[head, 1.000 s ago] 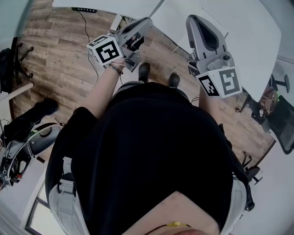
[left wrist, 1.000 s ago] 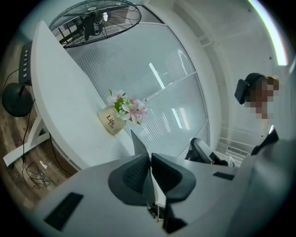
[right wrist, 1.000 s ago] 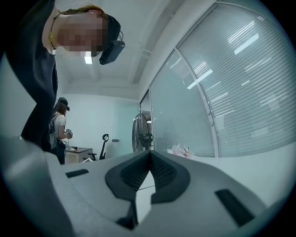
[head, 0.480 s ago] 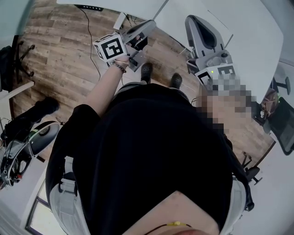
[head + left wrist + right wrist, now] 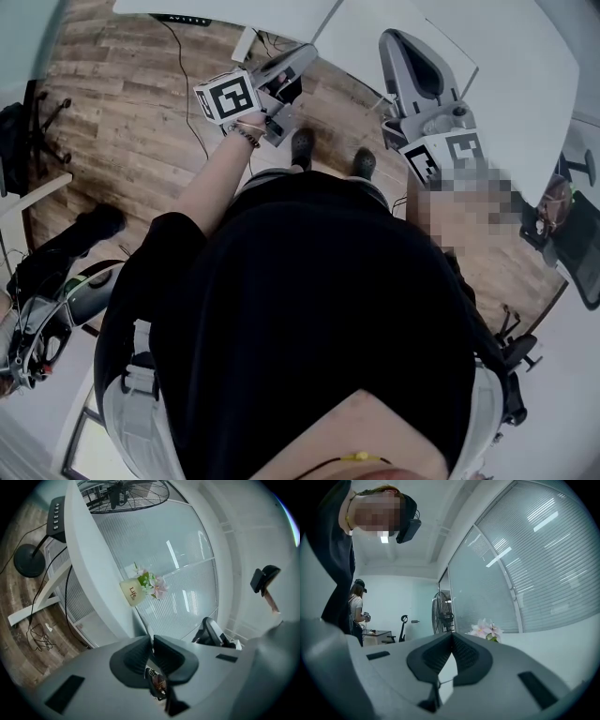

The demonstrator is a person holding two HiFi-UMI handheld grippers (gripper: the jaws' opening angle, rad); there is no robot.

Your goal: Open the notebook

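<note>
Left tongs [image 5: 152, 638] are closed tip to tip on nothing, held level over the wooden floor [image 5: 122, 112] and aimed at a white worktop [image 5: 93, 583] that carries a pot of flowers [image 5: 133, 592]. Further right, the right tongs [image 5: 451, 635] are likewise closed and empty, facing a standing fan [image 5: 443, 616]. No notebook shows in any view, neither on the worktop seen from the head camera nor ahead of either tool, so its place cannot be told. By judgement, a notebook would be light, its cover thin and bendable, and it could slide on a smooth top. The cover's free edge, opposite the spine, looks the sensible hold, with the other tongs steadying the book.
</note>
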